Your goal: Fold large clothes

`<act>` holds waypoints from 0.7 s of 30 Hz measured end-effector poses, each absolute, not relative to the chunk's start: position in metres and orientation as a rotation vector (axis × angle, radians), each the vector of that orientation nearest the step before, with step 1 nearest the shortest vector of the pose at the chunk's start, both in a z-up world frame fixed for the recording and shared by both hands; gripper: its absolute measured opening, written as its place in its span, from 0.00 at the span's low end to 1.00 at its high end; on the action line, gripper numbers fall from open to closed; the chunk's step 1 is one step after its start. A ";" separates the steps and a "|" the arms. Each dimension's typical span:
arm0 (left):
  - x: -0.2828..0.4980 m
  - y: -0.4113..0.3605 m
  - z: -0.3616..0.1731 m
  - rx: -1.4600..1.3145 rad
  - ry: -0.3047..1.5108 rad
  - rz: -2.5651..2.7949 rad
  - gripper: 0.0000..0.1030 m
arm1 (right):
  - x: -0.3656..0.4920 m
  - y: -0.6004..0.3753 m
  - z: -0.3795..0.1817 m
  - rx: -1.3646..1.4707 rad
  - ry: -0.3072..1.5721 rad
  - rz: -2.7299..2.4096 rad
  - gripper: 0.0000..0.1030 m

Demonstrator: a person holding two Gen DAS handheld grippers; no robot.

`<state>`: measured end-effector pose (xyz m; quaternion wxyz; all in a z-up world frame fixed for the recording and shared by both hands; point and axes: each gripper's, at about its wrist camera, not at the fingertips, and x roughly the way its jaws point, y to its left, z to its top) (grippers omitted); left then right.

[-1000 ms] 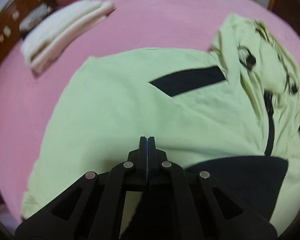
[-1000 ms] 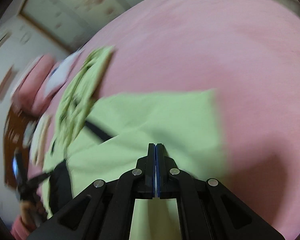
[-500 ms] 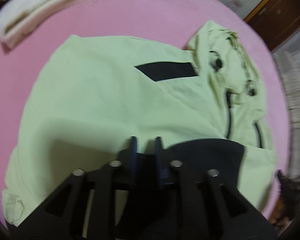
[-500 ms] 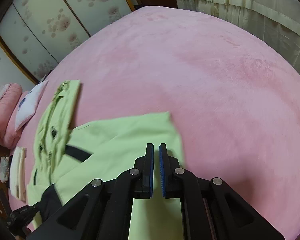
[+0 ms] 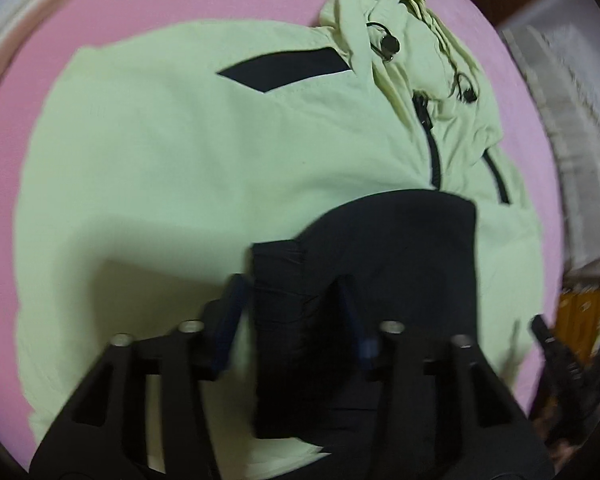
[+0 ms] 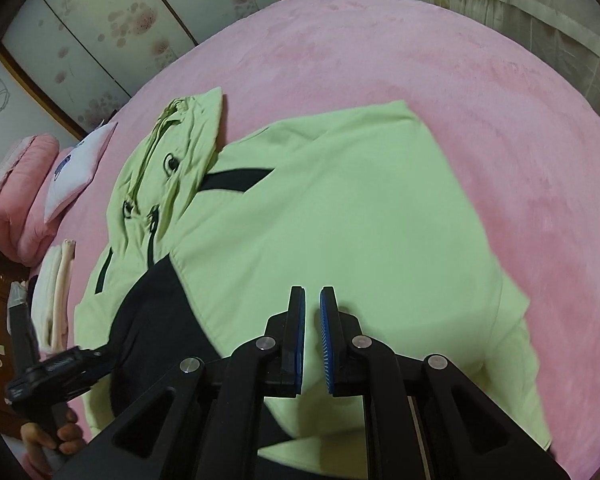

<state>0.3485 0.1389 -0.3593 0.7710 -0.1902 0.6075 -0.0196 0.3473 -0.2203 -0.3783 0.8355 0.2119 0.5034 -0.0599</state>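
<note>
You are hovering both grippers over the light-green jacket (image 6: 340,208) lying on the pink bed (image 6: 420,60), left gripper (image 5: 292,292) just opened astride its black panel (image 5: 388,248), right gripper (image 6: 311,300) slightly parted, gripping nothing.

Black angular right gripper (image 6: 312,308), blue ridged pads on its jaws, silver round screws, triangular cut-outs
</note>
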 end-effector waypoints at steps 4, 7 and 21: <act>0.347 0.142 -0.360 -0.384 1.300 -0.051 0.20 | 0.336 -0.209 -0.377 0.464 1.077 -0.134 0.08; 0.345 0.144 -0.353 -0.343 1.260 -0.001 0.18 | 0.344 -0.205 -0.374 0.455 1.074 -0.132 0.08; 0.365 0.162 -0.329 -0.243 1.275 0.013 0.46 | 0.398 -0.200 -0.356 0.391 1.136 0.077 0.34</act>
